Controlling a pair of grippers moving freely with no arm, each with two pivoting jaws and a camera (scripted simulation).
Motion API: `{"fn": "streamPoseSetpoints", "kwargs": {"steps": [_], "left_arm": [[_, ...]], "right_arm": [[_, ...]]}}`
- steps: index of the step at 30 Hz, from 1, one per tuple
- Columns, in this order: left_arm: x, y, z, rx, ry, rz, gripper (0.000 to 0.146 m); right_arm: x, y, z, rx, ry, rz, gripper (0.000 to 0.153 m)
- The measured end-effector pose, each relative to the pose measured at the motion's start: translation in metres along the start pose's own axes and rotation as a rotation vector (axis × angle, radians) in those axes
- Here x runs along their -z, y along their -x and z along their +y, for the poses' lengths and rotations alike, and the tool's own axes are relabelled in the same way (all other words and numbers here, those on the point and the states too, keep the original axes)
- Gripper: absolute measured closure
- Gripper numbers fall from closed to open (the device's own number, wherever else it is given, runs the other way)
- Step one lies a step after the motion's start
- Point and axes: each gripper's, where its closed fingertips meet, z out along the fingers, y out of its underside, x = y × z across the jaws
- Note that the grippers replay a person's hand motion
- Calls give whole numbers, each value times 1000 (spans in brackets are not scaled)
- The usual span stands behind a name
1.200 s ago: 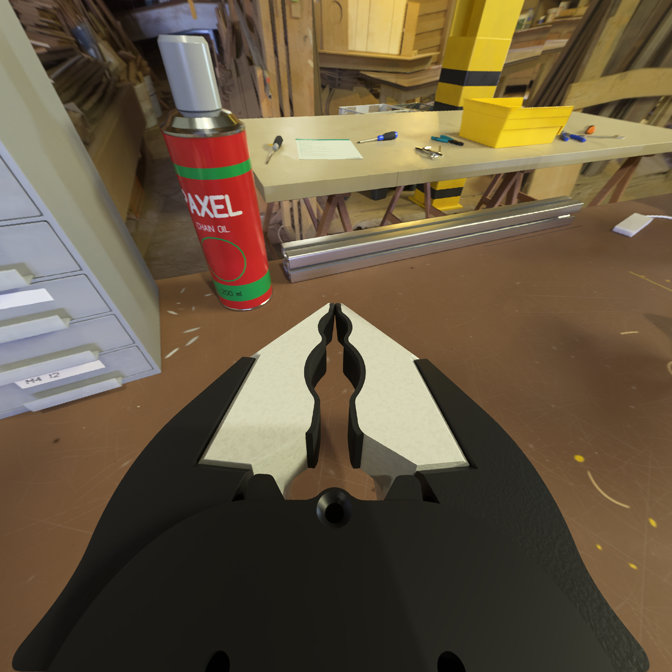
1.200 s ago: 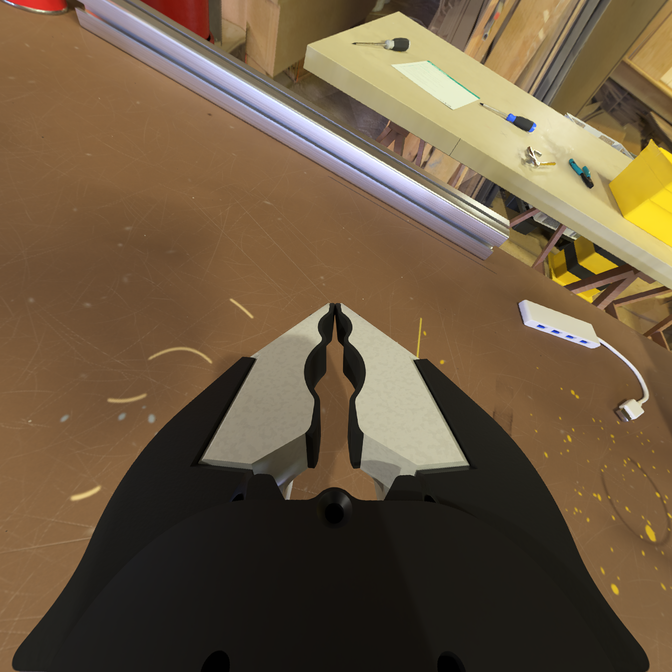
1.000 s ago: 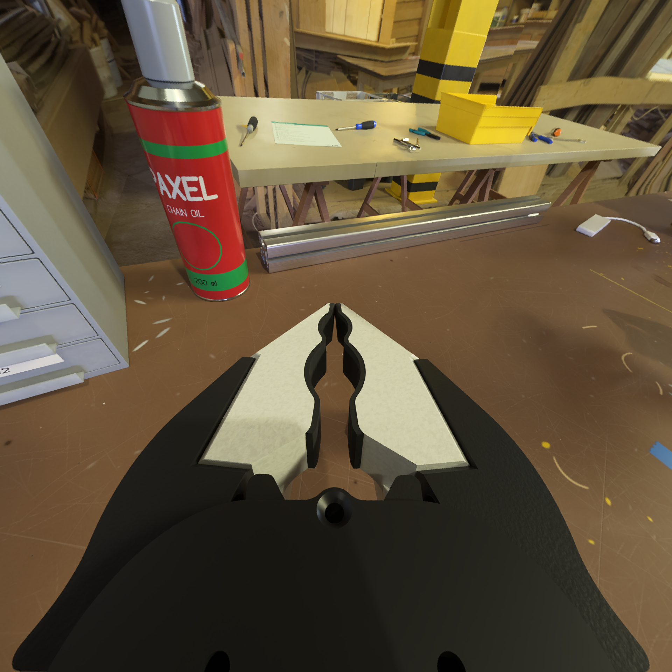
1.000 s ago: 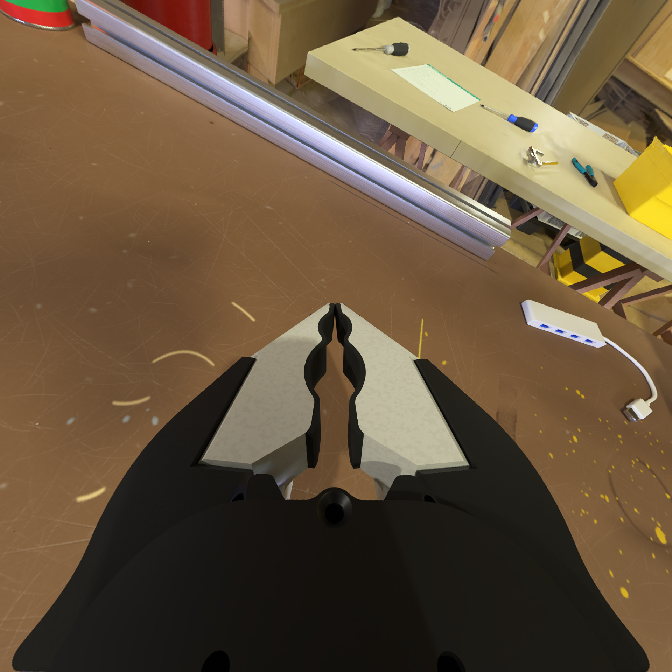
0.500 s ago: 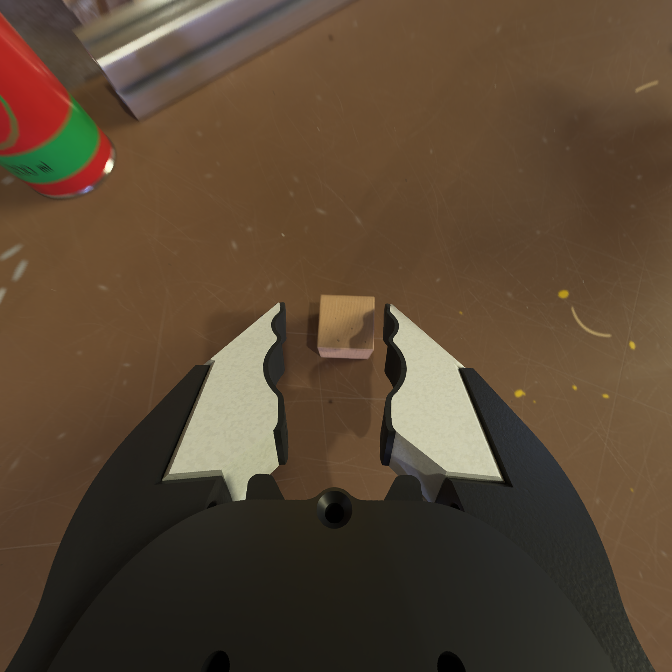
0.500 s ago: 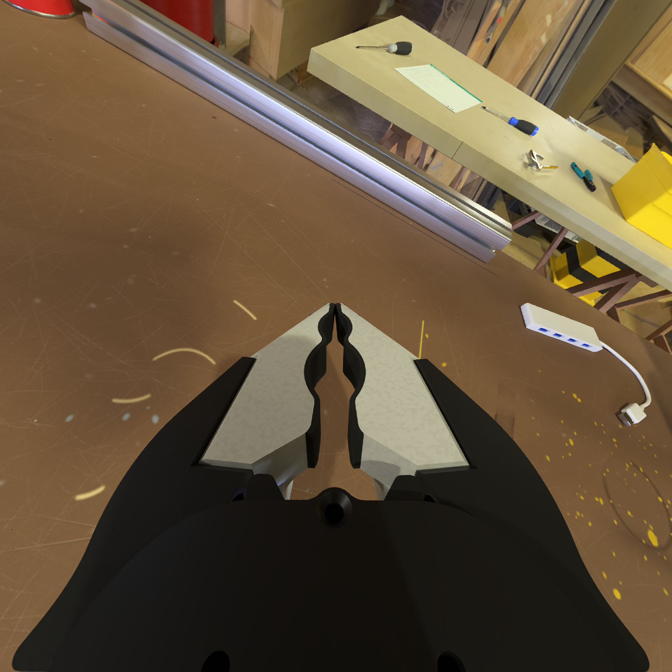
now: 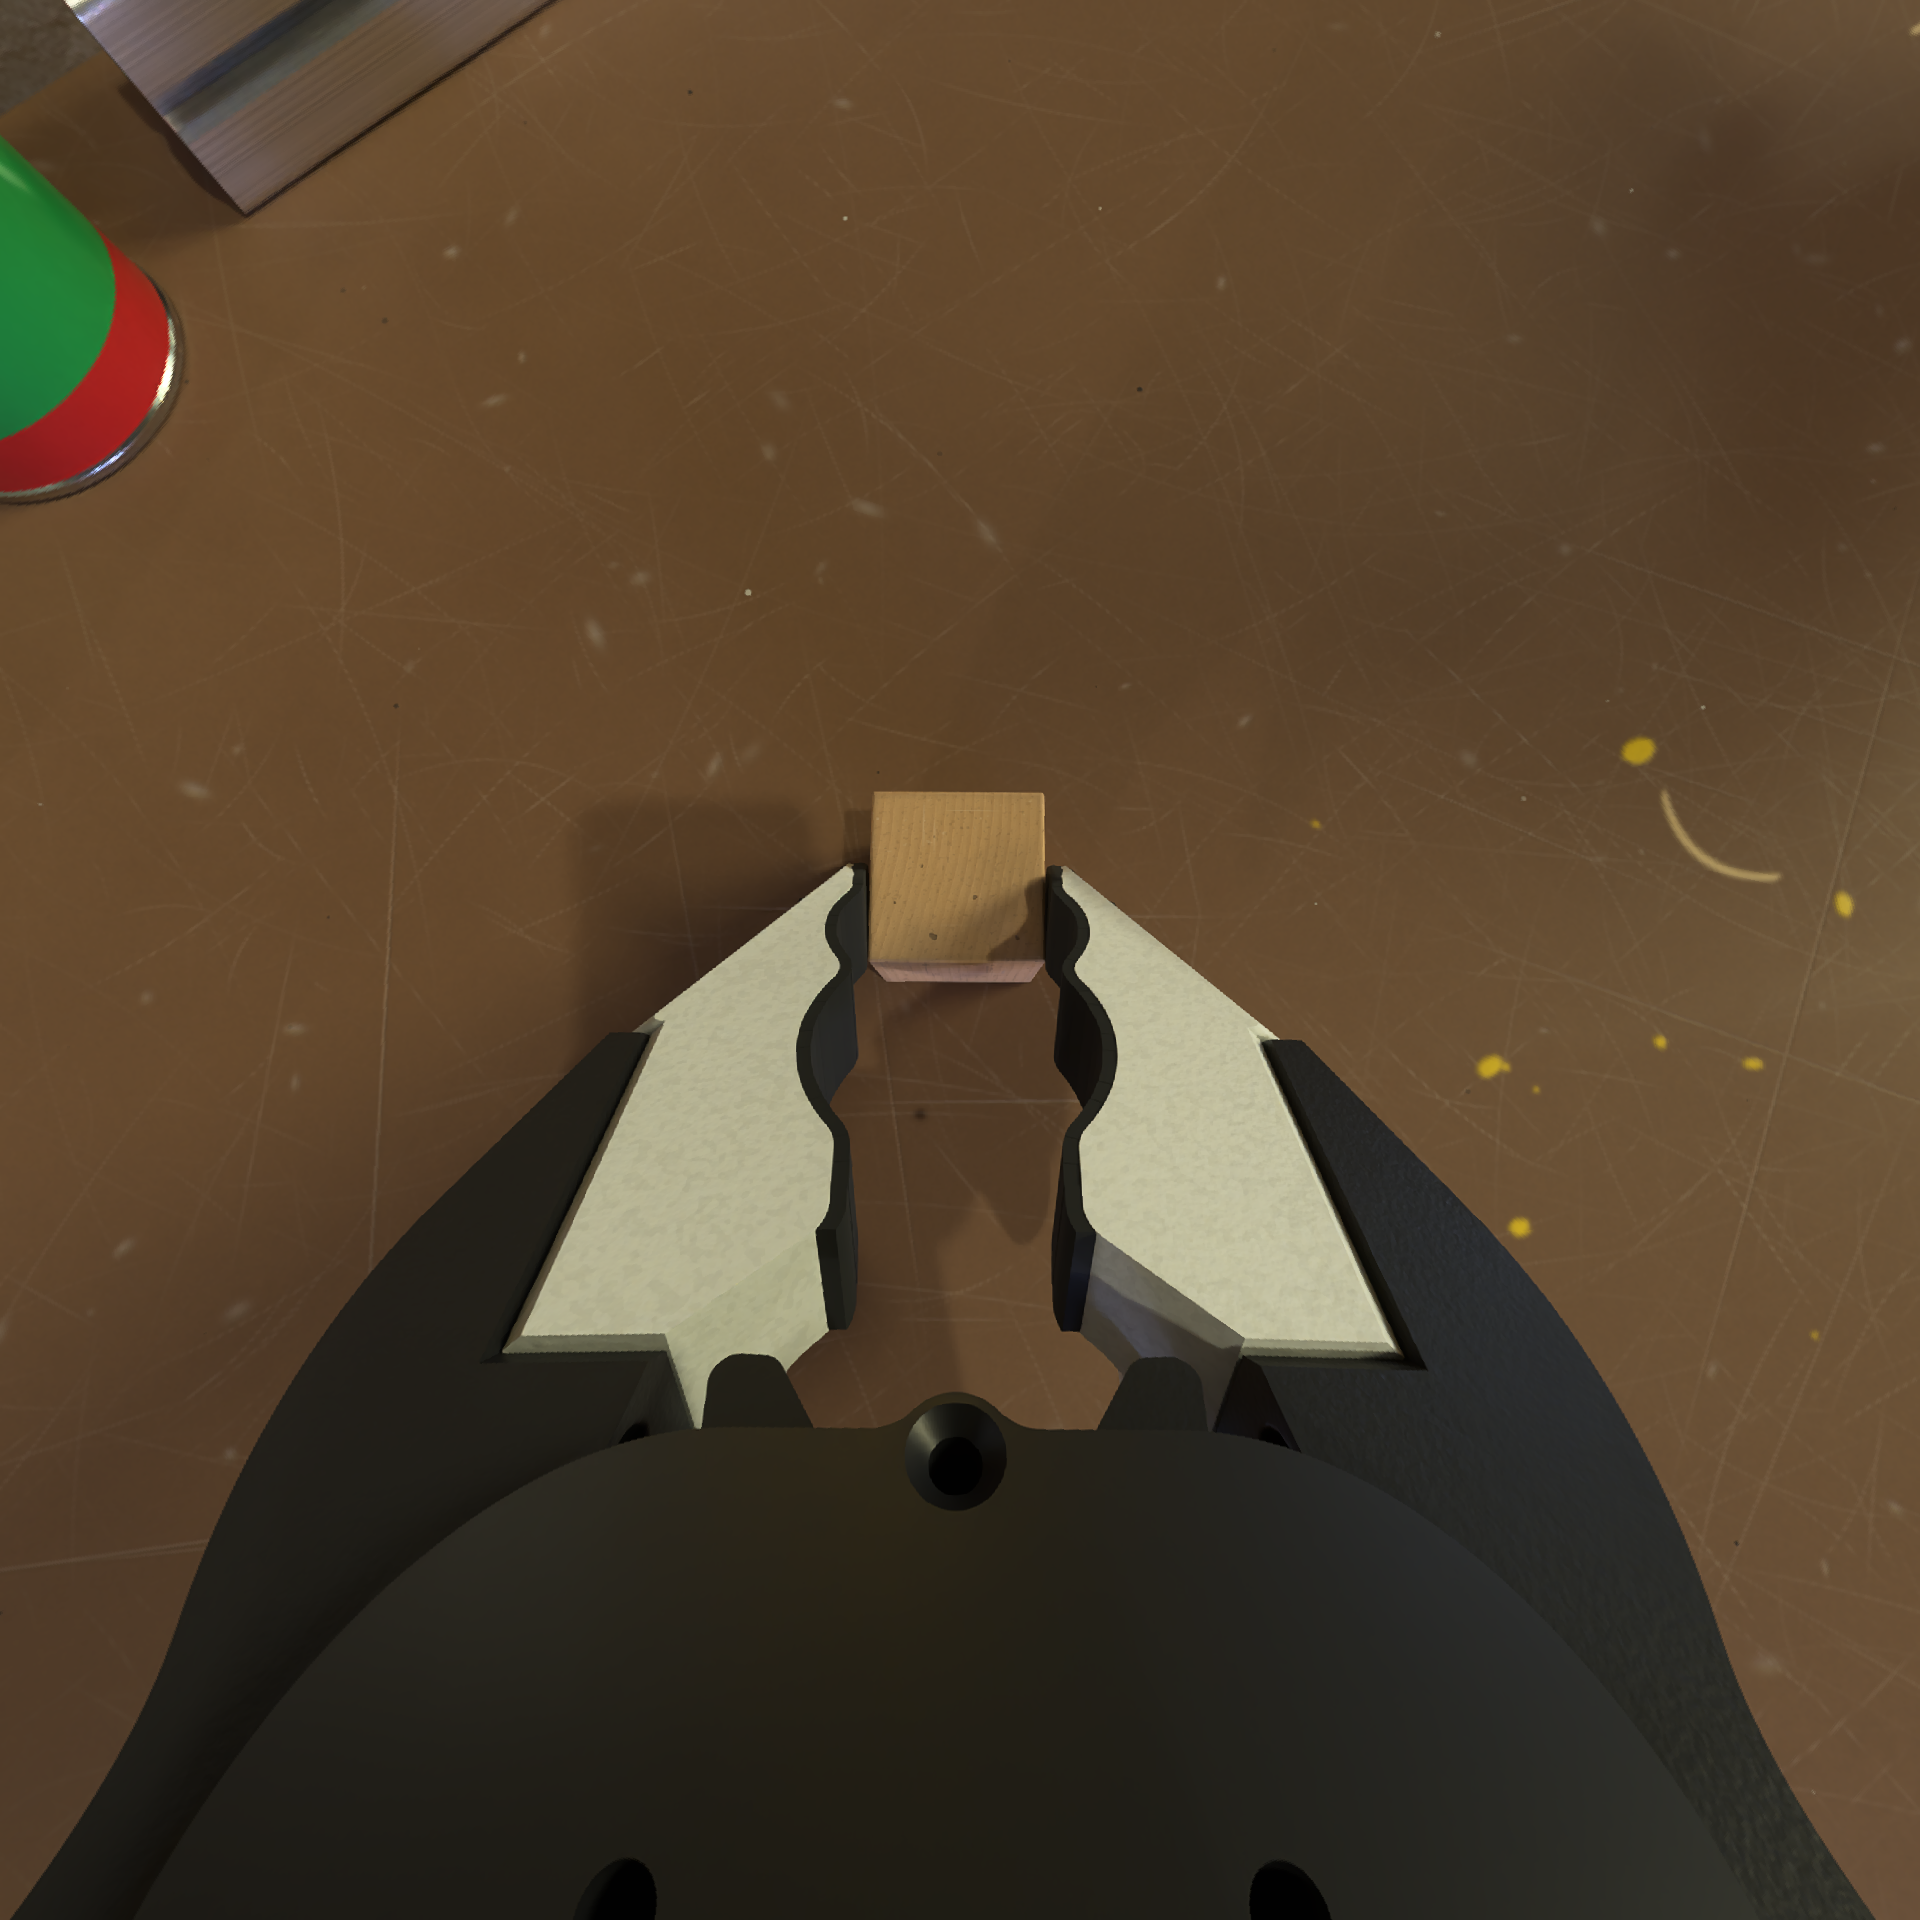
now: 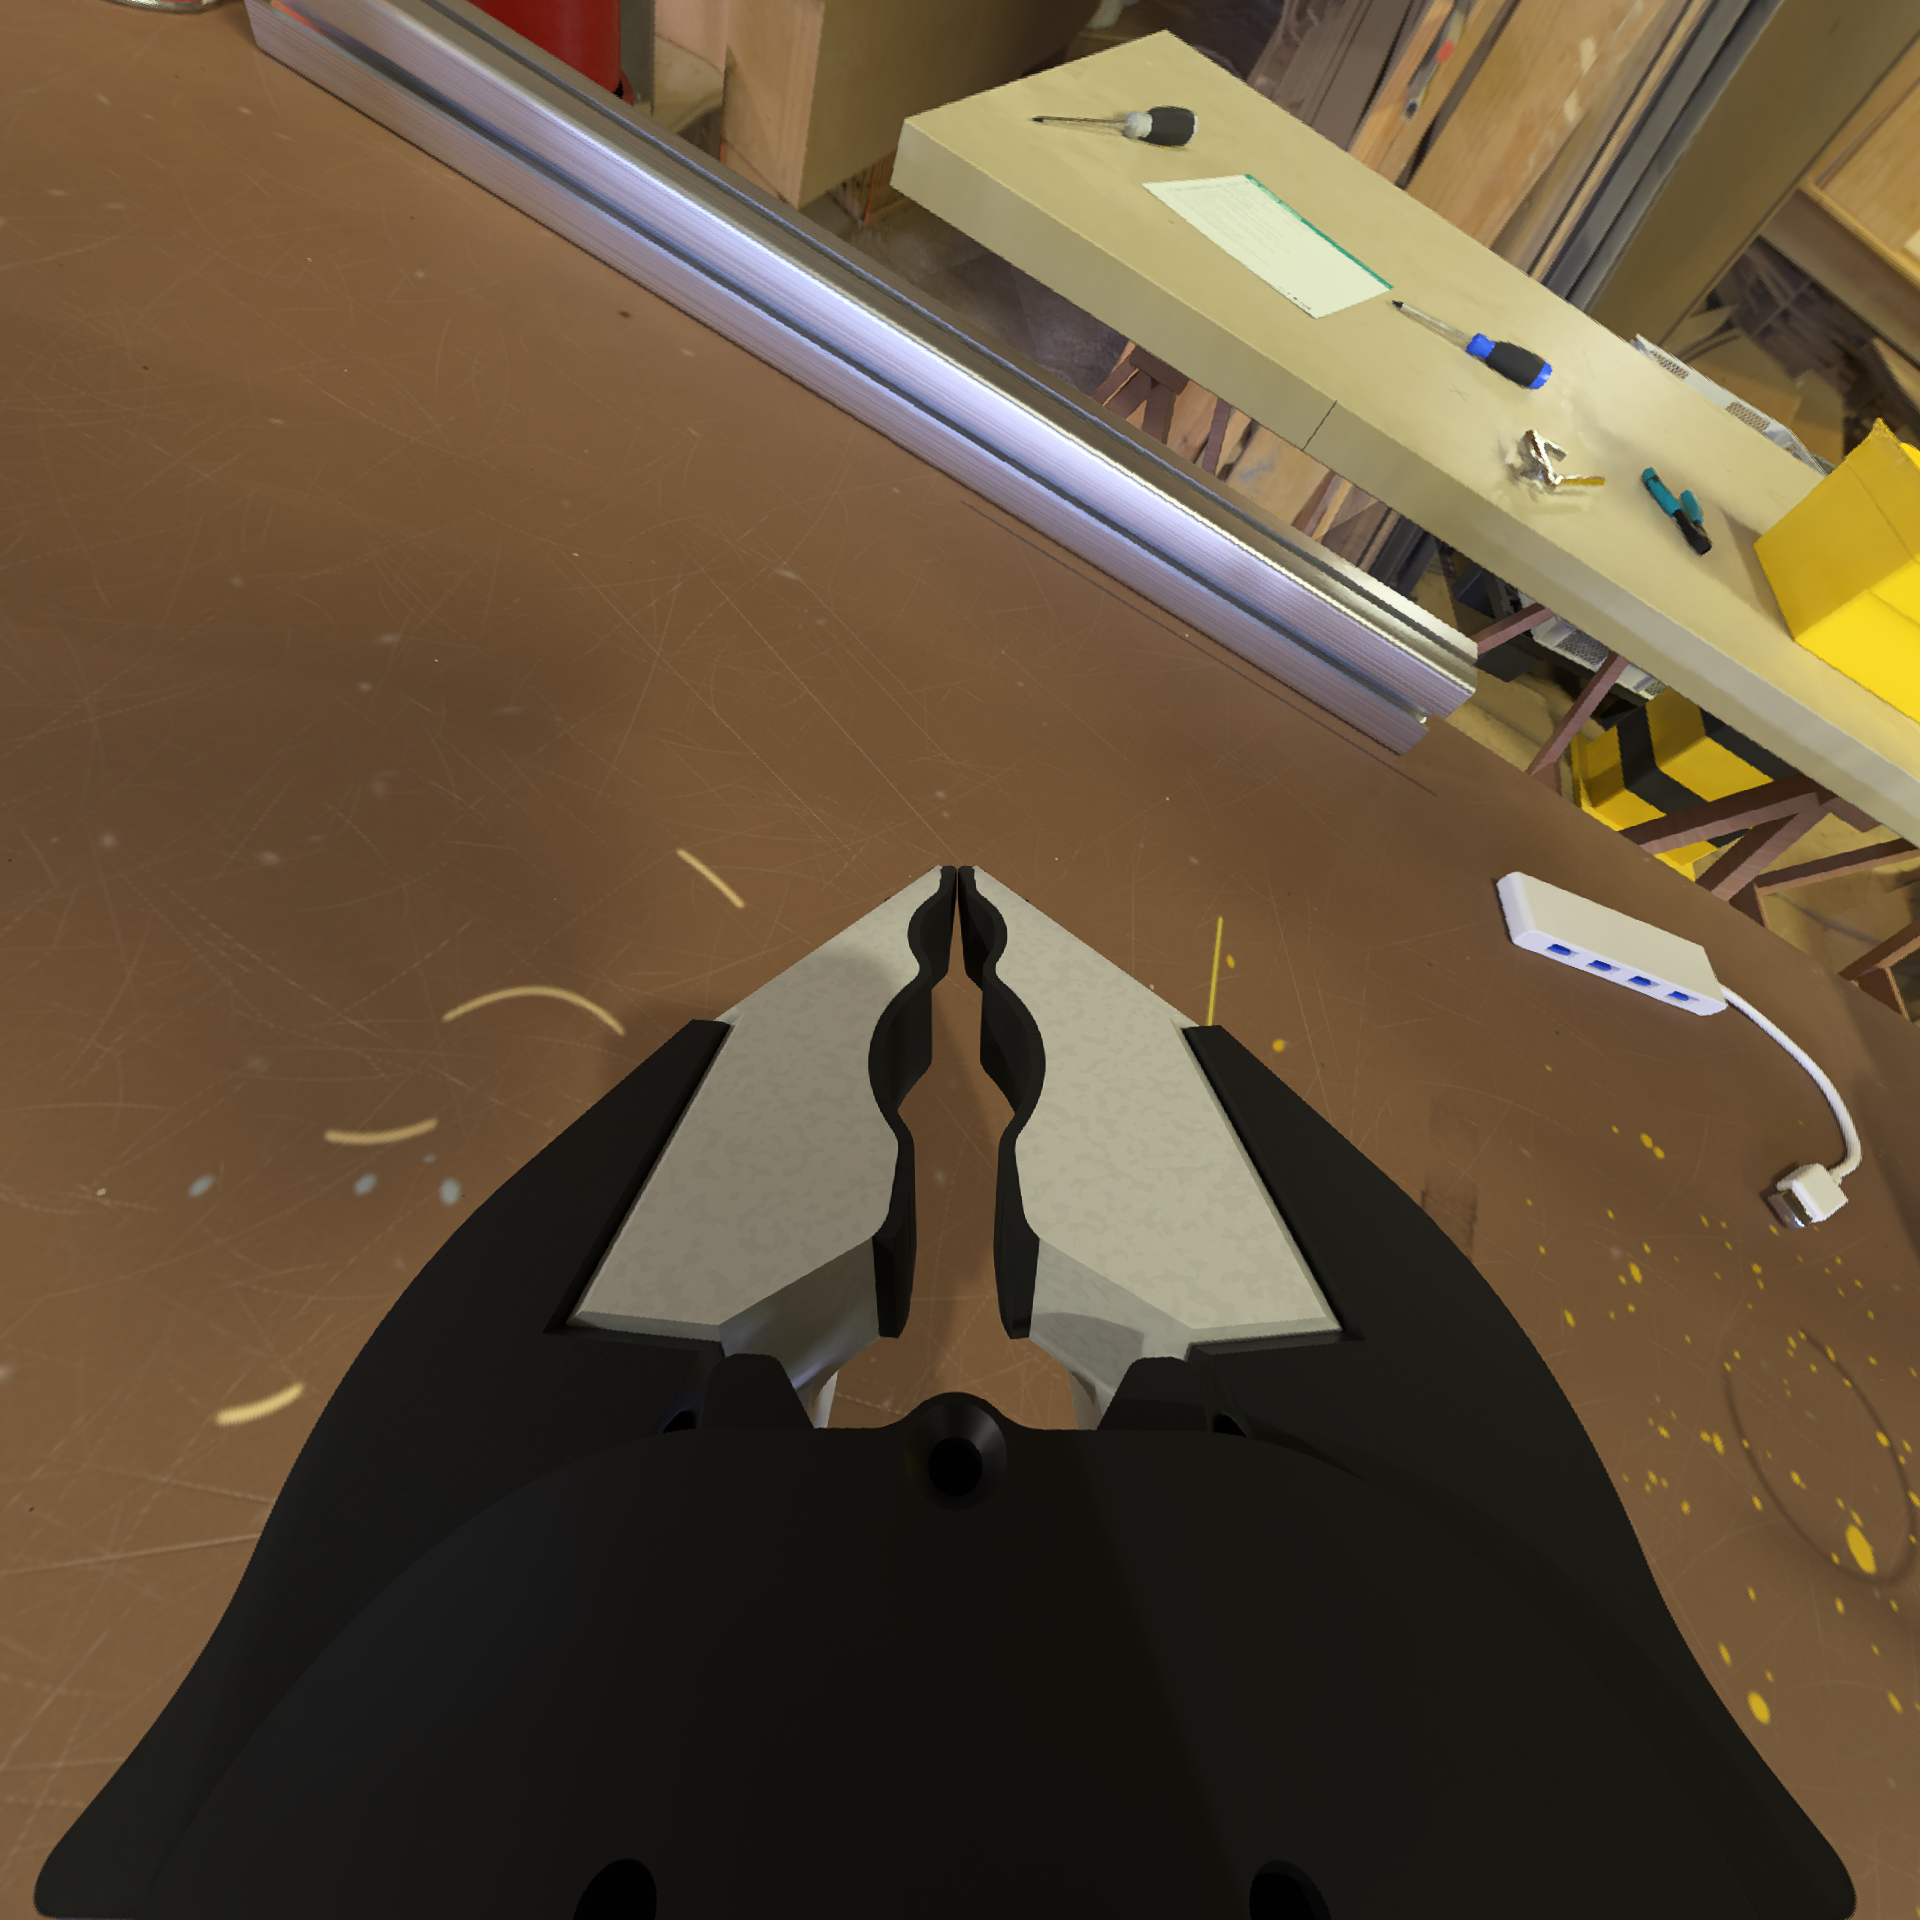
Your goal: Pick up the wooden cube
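The small wooden cube (image 7: 956,862) sits between the tips of my left gripper (image 7: 954,881), low over the brown tabletop (image 7: 1247,520). Both fingertips (image 7: 854,904) press against the cube's left and right sides, so the gripper is shut on it. The cube's far half sticks out beyond the tips. I cannot tell whether the cube rests on the table or is just off it. My right gripper (image 8: 954,875) is shut and empty, hovering over bare tabletop; the cube does not show in its view.
A red and green spray can (image 7: 62,343) stands at the left. An aluminium rail (image 7: 270,94) lies along the table's far edge, also in the right wrist view (image 8: 831,343). A white USB hub (image 8: 1605,951) with its cable lies to the right.
My left gripper tilted down over the cube, opened, moved forward around it and closed its fingers onto its sides. The right gripper has barely moved and stays shut.
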Motion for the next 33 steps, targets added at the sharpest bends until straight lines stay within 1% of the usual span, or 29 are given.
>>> {"fn": "streamPoseSetpoints", "kwargs": {"steps": [5,9,13,16,18,21,23,26,30,33], "left_arm": [[3,0,-5,-18,-19,-2,112],[12,0,-19,-35,-107,-11,112],[24,-14,-39,-123,-233,28,112],[30,-27,-47,-194,-291,47,112],[35,-38,-52,-244,-330,83,112],[41,-65,-52,-338,-373,207,112],[42,-82,-46,-406,-363,280,112],[38,-97,-32,-491,-305,351,112],[39,-104,-13,-539,-229,434,112],[44,-104,-2,-550,-203,479,112]], "right_arm": [[1,0,-1,6,-3,3,153],[2,0,-2,10,-6,5,153],[2,2,-4,19,-9,1,153],[1,3,-4,25,-7,-1,152],[1,4,-4,26,-7,-3,152],[1,5,-4,26,-9,-7,152],[1,6,-4,31,-8,-8,152],[1,7,-5,37,-8,-10,153],[2,8,-6,41,-12,-10,153],[1,8,-6,41,-12,-12,152]]}}
